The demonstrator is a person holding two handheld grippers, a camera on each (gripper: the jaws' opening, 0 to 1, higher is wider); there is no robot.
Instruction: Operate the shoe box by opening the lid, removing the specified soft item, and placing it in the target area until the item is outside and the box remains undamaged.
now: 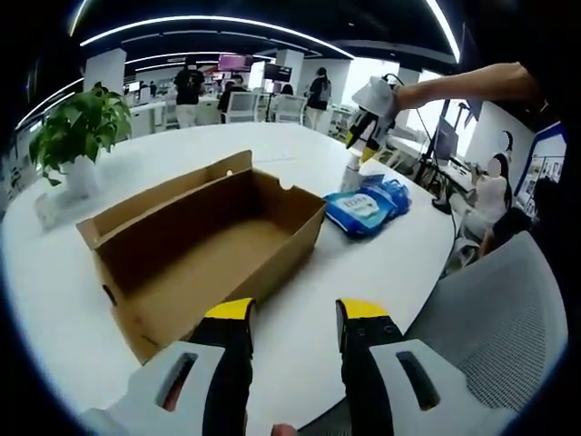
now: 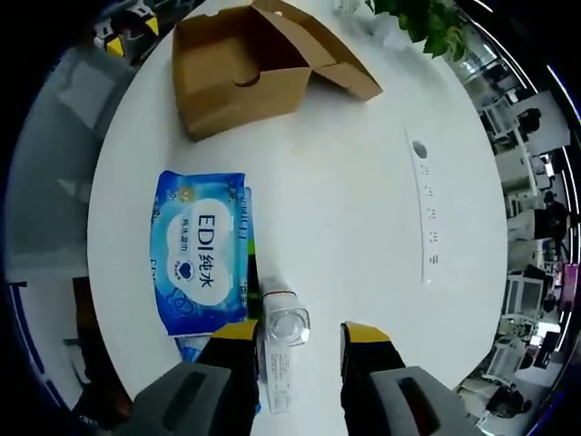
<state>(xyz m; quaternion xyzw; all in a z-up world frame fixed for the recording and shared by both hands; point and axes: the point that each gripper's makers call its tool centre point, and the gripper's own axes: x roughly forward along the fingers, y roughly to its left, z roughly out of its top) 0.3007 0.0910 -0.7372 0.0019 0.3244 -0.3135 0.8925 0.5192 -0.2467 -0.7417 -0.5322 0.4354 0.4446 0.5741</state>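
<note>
The brown cardboard shoe box (image 1: 195, 245) lies open on the white round table (image 1: 381, 272), its lid folded back and its inside bare. Just right of it lies a blue pack of wet wipes (image 1: 368, 207), with a small clear bottle (image 1: 352, 171) beside it. My left gripper (image 1: 297, 313) hovers open near the box's front corner. A person's arm holds my right gripper (image 1: 368, 118) above the bottle. In the right gripper view I look straight down: the wipes pack (image 2: 201, 250) lies left, the bottle (image 2: 283, 341) shows under my open right gripper (image 2: 300, 334), and the box (image 2: 241, 68) sits beyond.
A potted plant (image 1: 77, 127) stands at the table's left side. A white power strip (image 2: 427, 209) lies on the table, right of the wipes. A grey chair (image 1: 495, 318) is at the near right edge. Several people and desks fill the background.
</note>
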